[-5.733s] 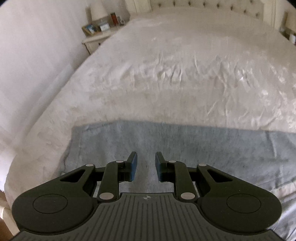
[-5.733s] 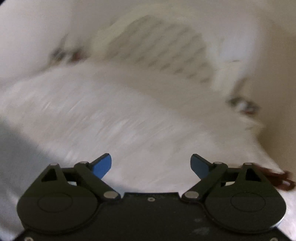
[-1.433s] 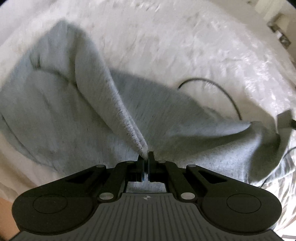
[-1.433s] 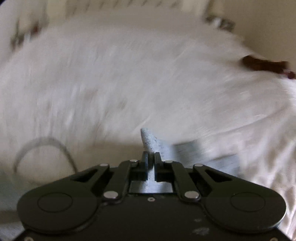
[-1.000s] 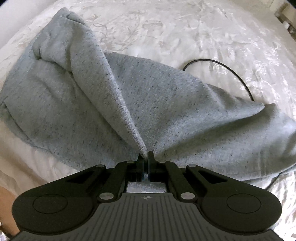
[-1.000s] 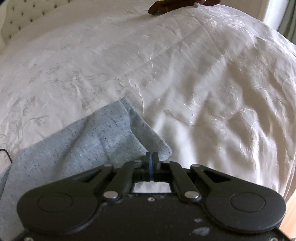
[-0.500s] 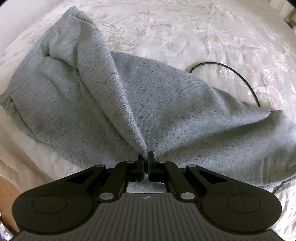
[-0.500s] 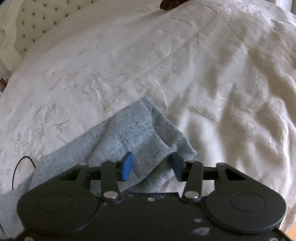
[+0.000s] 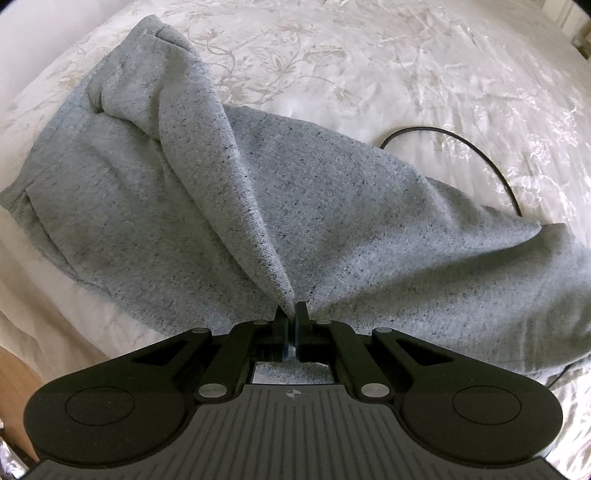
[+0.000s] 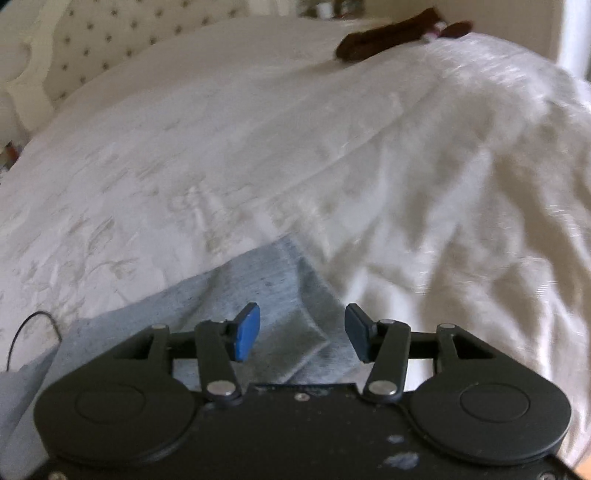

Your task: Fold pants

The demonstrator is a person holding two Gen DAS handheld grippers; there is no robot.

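Note:
Grey sweatpants point(image 9: 280, 206) lie on a white patterned bedspread point(image 9: 369, 62), folded lengthwise with a raised ridge of cloth running toward me. My left gripper point(image 9: 291, 312) is shut on the near edge of the pants, and the fabric pulls up into the jaws. In the right wrist view the leg end of the pants point(image 10: 273, 288) lies flat on the bed. My right gripper point(image 10: 303, 328) is open just above that end and holds nothing.
A thin black cable point(image 9: 461, 144) curves over the bedspread beyond the pants; it also shows in the right wrist view point(image 10: 29, 325). A dark brown object point(image 10: 388, 31) lies at the far side of the bed. A tufted headboard point(image 10: 103, 33) stands at the back left.
My right gripper has opened, let go of the leg end and drawn back a little. My left gripper stays shut on the pants, and the cloth has settled lower on the bed.

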